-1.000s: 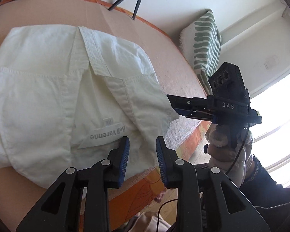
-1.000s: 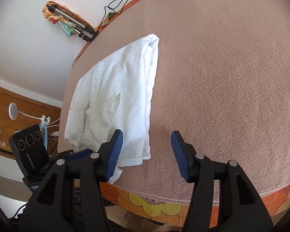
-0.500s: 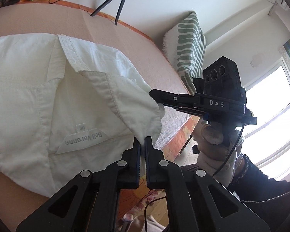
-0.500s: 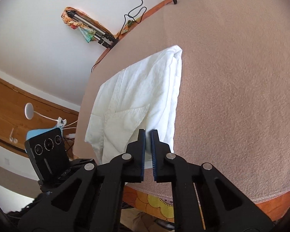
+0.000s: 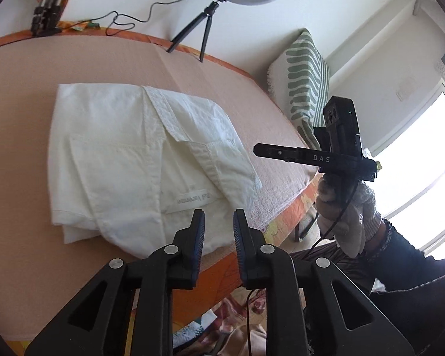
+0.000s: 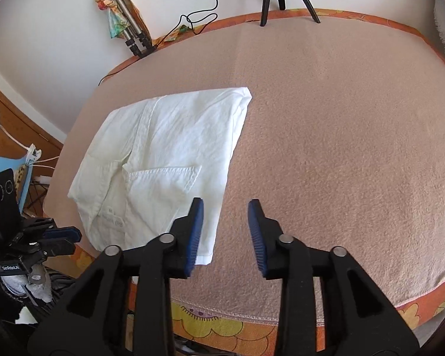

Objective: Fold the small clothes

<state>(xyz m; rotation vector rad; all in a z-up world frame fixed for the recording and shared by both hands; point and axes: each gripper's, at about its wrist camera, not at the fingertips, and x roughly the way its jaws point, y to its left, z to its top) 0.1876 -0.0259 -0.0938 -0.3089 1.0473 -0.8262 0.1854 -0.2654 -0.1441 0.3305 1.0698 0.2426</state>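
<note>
A folded white garment (image 5: 139, 160) with a sewn-in label lies flat on the pink blanket (image 5: 20, 95); in the right wrist view the same garment (image 6: 163, 154) lies left of centre. My left gripper (image 5: 219, 231) hovers above the garment's near edge, jaws opening, nothing between them. My right gripper (image 6: 225, 231) hangs over the garment's near right corner, jaws opening, with no cloth between them. The right gripper (image 5: 284, 154) also shows side-on in the left wrist view, held by a gloved hand (image 5: 344, 207).
A ring light on a small tripod (image 5: 210, 9) stands at the bed's far edge, with a cable beside it. A folded tripod (image 6: 127, 20) leans on the wall. A green striped pillow (image 5: 305, 89) sits at the right. The bed's orange-patterned edge (image 6: 252, 320) is near me.
Half a second ago both grippers were shut at the garment's near edge. Now both have opened and drawn back and up, and the garment lies flat and free.
</note>
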